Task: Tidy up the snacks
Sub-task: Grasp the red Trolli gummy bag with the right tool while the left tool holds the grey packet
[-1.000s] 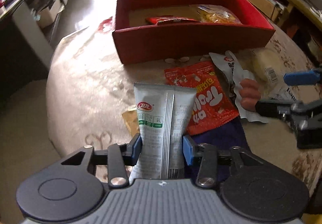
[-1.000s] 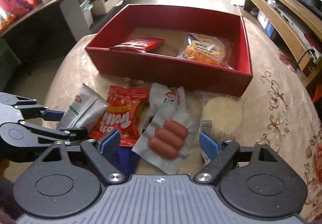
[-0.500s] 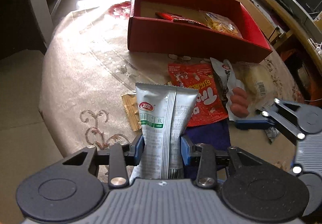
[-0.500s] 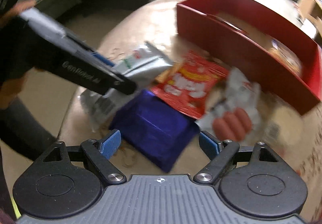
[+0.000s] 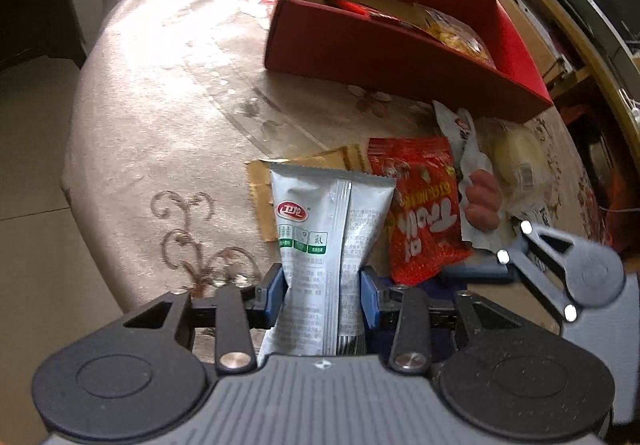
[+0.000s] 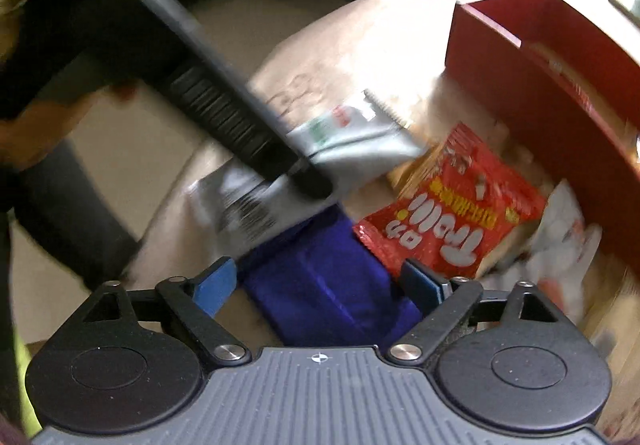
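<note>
We log the left claw (image 5: 323, 295) clamped on the lower part of a silver foil snack pouch with a red logo and green label (image 5: 326, 221), held upright at the bottom centre of the left wrist view; the grip is unchanged from a second ago. The red rectangular cardboard box (image 5: 372, 49), then straight ahead, now sits at the upper right of that view, turned at an angle. More of the flat tan packet (image 5: 262, 201) on the beige patterned cloth-covered surface (image 5: 160, 117) shows behind the pouch than before.

We note the right claw (image 6: 322, 283) with its blue pads spread wide apart, holding nothing. Between them lies a dark blue foil packet (image 6: 320, 273); a second ago the white sausage-print packet (image 5: 478, 193) lay there. That packet now shows blurred at the right edge of the right wrist view. The red bag with white lettering (image 6: 450, 213) lies just above the right pad, overlapping the blue packet's far corner.

In the left wrist view, the right claw has come in at the lower right, closer than before.
</note>
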Demonstrator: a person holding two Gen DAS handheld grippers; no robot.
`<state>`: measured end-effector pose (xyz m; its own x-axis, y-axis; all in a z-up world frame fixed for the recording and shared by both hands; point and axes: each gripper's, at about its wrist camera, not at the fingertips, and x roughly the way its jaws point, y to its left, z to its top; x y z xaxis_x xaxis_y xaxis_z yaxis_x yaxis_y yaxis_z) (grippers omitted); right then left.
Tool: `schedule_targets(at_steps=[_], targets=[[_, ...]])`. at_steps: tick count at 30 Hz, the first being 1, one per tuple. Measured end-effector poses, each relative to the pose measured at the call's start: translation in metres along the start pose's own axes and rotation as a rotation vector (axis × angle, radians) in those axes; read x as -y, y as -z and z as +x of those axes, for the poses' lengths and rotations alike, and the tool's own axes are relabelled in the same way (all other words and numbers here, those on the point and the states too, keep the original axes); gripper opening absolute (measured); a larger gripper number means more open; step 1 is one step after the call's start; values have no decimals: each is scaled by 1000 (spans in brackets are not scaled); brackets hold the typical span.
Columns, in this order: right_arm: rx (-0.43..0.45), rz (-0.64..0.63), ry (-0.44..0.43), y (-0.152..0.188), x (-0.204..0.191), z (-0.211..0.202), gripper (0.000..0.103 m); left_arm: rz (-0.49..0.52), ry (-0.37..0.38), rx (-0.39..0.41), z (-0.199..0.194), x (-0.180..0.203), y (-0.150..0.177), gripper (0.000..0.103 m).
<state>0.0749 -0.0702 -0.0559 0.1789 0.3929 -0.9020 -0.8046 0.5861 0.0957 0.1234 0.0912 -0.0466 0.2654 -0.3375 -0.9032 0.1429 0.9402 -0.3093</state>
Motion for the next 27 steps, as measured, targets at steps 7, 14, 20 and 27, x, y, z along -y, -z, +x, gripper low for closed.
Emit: schedule_targets(at_steps=[7,14,20,27], targets=[[42,176,22,21,5,-28,93,-9,-10,-4,4,7,1,41],[164,517,226,-3,53,-48,89,-12,-12,1,5,3,4,42],[134,658,212,-24,77,-21,71,4,-14,0,6,2,14,44],[45,644,250,-54,69,13,79,42,-17,5,6,6,17,49]])
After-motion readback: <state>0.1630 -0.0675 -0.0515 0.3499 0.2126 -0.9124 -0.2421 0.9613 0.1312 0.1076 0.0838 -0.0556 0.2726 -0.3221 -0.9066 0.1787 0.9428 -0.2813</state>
